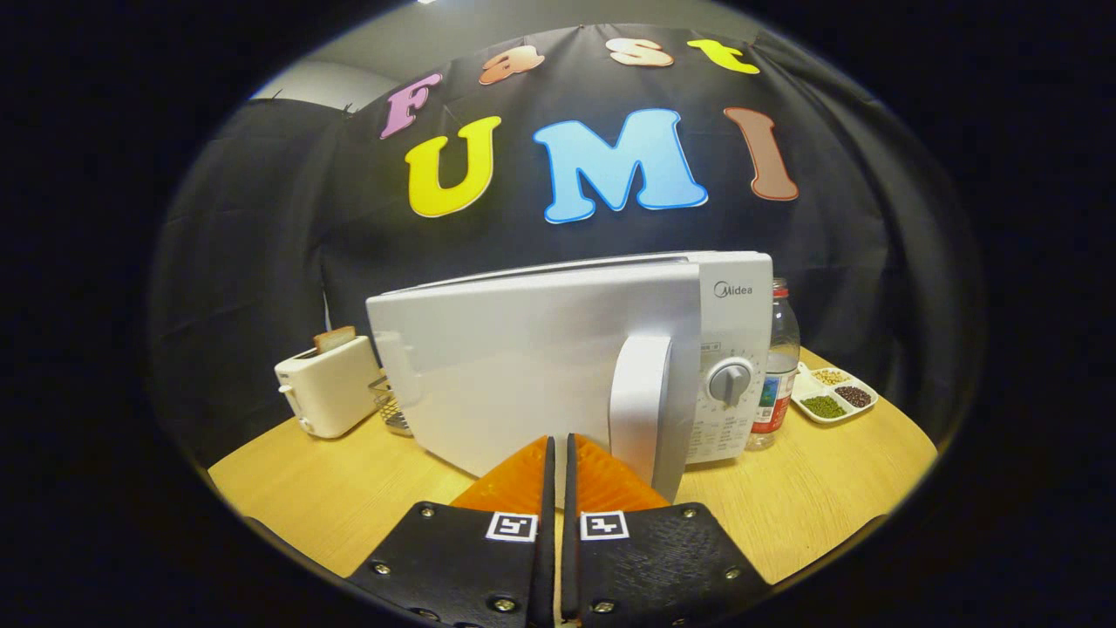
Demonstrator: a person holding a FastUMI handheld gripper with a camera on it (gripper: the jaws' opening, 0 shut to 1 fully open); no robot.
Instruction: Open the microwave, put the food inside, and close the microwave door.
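A white microwave (737,349) stands on the wooden table just ahead of my fingers. Its white door (523,366) is hinged on the left and looks a little ajar, its right edge standing out in front of the control panel with the dial (729,382). The tall door handle (641,401) is just right of my fingertips. My gripper (558,439) is shut with nothing between the fingers, and its tips are at or very near the lower front of the door. The inside of the microwave is hidden by the door.
A white toaster (327,385) with a slice of bread stands left of the microwave, with a small wire basket (394,414) between them. A water bottle (776,366) and a white divided dish of beans (833,394) sit to the right. Bare table (349,497) lies near me.
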